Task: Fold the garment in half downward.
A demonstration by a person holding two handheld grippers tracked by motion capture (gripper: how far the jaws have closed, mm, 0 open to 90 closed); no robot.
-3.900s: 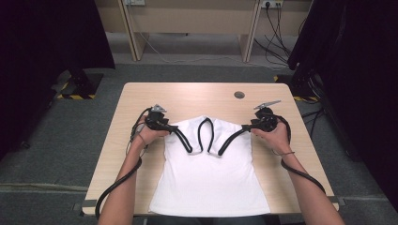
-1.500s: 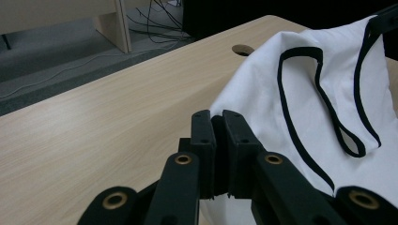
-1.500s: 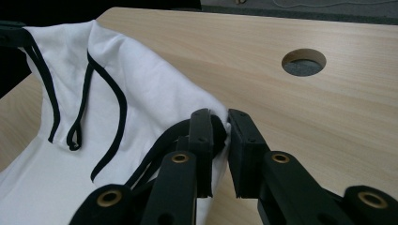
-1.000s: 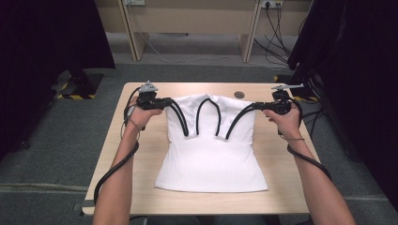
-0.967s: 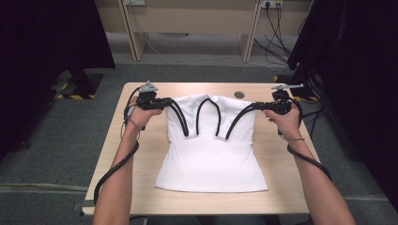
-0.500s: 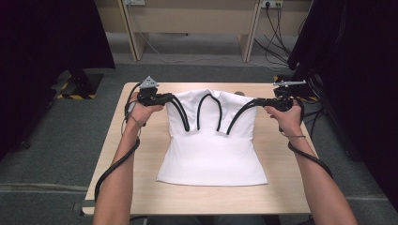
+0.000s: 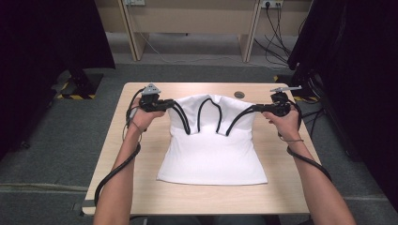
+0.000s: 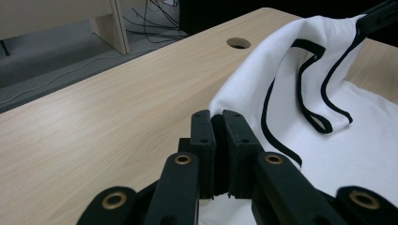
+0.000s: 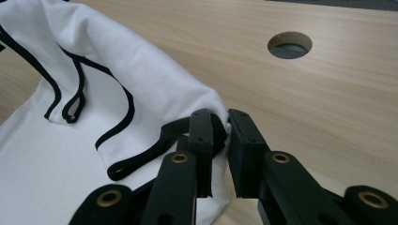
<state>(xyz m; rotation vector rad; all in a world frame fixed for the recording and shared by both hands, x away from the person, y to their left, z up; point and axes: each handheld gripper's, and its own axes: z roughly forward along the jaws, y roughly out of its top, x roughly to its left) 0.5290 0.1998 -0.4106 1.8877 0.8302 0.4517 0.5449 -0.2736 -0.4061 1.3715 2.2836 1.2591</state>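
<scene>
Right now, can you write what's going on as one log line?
left claw: shut on top | right claw: shut on top | top: white, black trim, upper edge lifted, hem on table

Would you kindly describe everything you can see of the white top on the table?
The top is a white sleeveless garment of soft, cloth-like fabric with black trim along its straps and neckline. Its lower part lies flat on the wooden table, hem toward the person. The upper part is lifted and stretched sideways: the left gripper is shut on one shoulder edge, the right gripper on the other, so the straps hang in loops between them.
</scene>
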